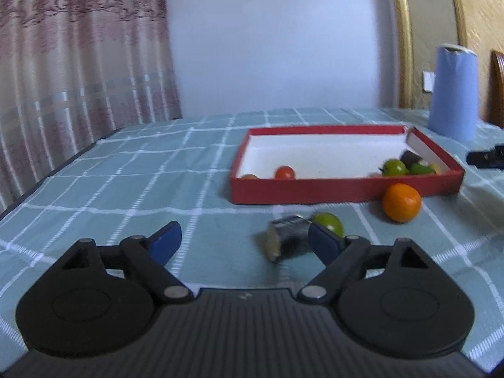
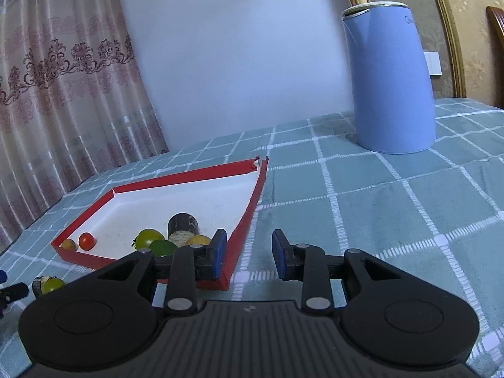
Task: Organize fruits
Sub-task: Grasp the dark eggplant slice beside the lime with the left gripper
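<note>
A red tray [image 1: 343, 190] with a white floor lies on the checked tablecloth. In it are a red tomato [image 1: 284, 172], a small brown fruit [image 1: 249, 176], green fruits [image 1: 393, 167] and a dark cylinder [image 1: 410, 157]. An orange [image 1: 401, 202], a green fruit [image 1: 329, 223] and a dark cut cylinder [image 1: 288, 242] lie on the cloth in front of the tray. My left gripper [image 1: 244, 239] is open, low over the cloth, its right finger beside the cut cylinder. My right gripper [image 2: 249, 253] is open and empty at the tray's [image 2: 249, 208] right near corner.
A tall blue jug [image 2: 390, 78] stands behind the tray at the right; it also shows in the left wrist view [image 1: 453, 91]. A curtain hangs past the table's left edge [image 1: 47, 176]. A wall and gold-framed panel stand behind.
</note>
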Demonstrator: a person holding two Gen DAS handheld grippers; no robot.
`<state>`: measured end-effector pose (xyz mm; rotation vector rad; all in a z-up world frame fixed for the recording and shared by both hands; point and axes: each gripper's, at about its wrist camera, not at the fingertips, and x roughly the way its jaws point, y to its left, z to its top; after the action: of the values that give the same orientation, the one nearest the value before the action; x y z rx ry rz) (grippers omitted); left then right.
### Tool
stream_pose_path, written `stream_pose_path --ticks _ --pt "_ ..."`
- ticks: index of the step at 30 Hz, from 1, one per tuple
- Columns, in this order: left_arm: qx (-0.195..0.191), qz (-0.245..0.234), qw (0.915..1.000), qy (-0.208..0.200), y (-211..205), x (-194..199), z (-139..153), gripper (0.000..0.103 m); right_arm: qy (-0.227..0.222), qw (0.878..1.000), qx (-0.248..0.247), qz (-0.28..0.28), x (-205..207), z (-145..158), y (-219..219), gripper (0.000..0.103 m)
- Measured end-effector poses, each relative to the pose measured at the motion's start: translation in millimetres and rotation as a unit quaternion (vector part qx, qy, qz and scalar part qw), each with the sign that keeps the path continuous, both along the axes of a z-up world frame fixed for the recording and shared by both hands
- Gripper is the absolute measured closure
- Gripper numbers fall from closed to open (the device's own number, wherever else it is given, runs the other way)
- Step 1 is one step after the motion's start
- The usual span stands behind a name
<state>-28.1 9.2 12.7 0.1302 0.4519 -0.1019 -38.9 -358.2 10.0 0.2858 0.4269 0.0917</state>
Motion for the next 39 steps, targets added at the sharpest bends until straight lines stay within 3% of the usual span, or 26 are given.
stream_pose_path --ticks 8,20,22,24,25,31,34,37,39 --pt "0.013 0.005 0.9995 0.028 -16.2 23.2 -4.1 0.023 -0.005 1.0 0.004 0.009 -0.9 0.0 -2.5 0.073" --pt "-0.015 -0.015 0.9993 0.03 -12.5 30.6 -3.0 0.051 -0.011 1.0 0.009 0.014 -2.9 0.3 -2.9 0.073" --pt "-0.016 -0.02 0.9992 0.029 -13.4 30.7 -3.1 0.052 -0.011 1.0 0.011 0.016 -2.7 0.6 -3.1 0.073" --pt "-0.01 -0.015 0.9995 0.025 -15.9 30.3 -3.2 0.034 -0.013 1.0 0.011 0.016 -3.4 1.3 -3.3 0.073" --pt "-0.007 -0.015 0.9996 0.022 -16.9 30.6 -3.1 0.032 -0.014 1.0 0.012 0.016 -3.5 1.4 -3.3 0.073" --pt "0.01 0.003 0.9998 0.019 -22.9 47.8 -0.5 0.032 -0.015 1.0 0.011 0.022 -3.7 1.4 -3.1 0.073" --pt "0.0 0.025 0.9991 0.036 -15.5 52.9 -0.7 0.044 -0.018 1.0 0.011 0.021 -4.2 1.7 -4.0 0.073" --pt "-0.02 0.006 0.9991 0.037 -10.6 40.9 0.3 0.045 -0.015 1.0 0.012 0.023 -4.3 1.7 -4.0 0.073" --pt "-0.014 -0.008 0.9995 0.027 -13.6 29.3 -0.8 0.045 -0.015 1.0 0.011 0.025 -4.0 2.4 -3.5 0.073"
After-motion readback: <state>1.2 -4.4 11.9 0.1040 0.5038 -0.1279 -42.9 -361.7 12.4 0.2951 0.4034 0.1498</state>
